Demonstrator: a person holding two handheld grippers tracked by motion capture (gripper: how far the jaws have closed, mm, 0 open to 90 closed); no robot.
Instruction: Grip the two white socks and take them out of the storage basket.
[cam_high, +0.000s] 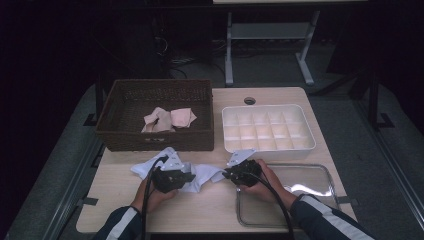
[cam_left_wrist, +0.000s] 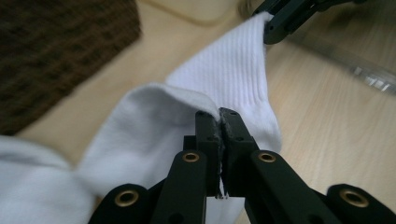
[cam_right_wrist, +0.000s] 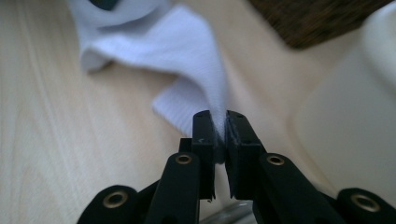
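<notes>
A white ribbed sock (cam_high: 206, 175) lies stretched on the wooden table between my two grippers. In the left gripper view the left gripper (cam_left_wrist: 219, 114) is shut on a fold of the sock (cam_left_wrist: 224, 70), with the cloth pinched between its pads. In the high view this gripper (cam_high: 191, 177) sits at the sock's left part. The right gripper (cam_right_wrist: 220, 116) is shut on the sock's (cam_right_wrist: 187, 51) cuff edge, and it appears in the high view (cam_high: 226, 175) and far off in the left gripper view (cam_left_wrist: 271, 25). More white cloth (cam_high: 150, 167) lies bunched behind the left hand.
A brown wicker basket (cam_high: 155, 140) with pinkish cloths (cam_high: 167, 119) stands at the back left. At the back right is a white tray (cam_high: 312, 145) divided into compartments. A shallow clear tray (cam_high: 325, 175) lies under the right forearm at the front right.
</notes>
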